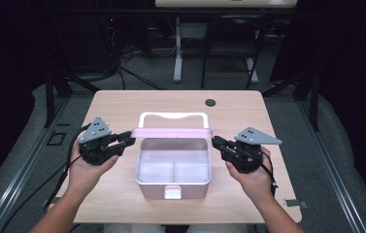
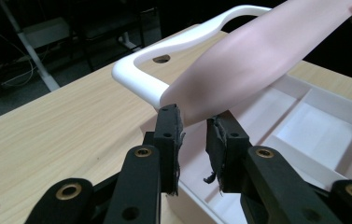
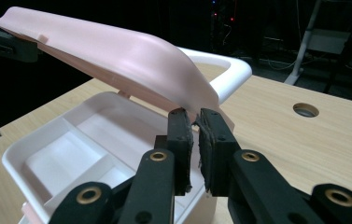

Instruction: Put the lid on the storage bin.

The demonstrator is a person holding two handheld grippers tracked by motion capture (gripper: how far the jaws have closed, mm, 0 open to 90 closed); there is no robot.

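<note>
With each corner pinched, left gripper (image 1: pixel 128 141) and right gripper (image 1: pixel 216 141) clamped on pink lid (image 1: pixel 172 133), frame centre, baring box (image 1: pixel 173 187).

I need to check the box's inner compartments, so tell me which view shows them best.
The high view: it looks straight down into the open pink plastic box, showing its divided white tray whole. The right gripper view shows the compartments at a slant under the raised pink lid; the left gripper view shows part, cut off by the lid.
</note>
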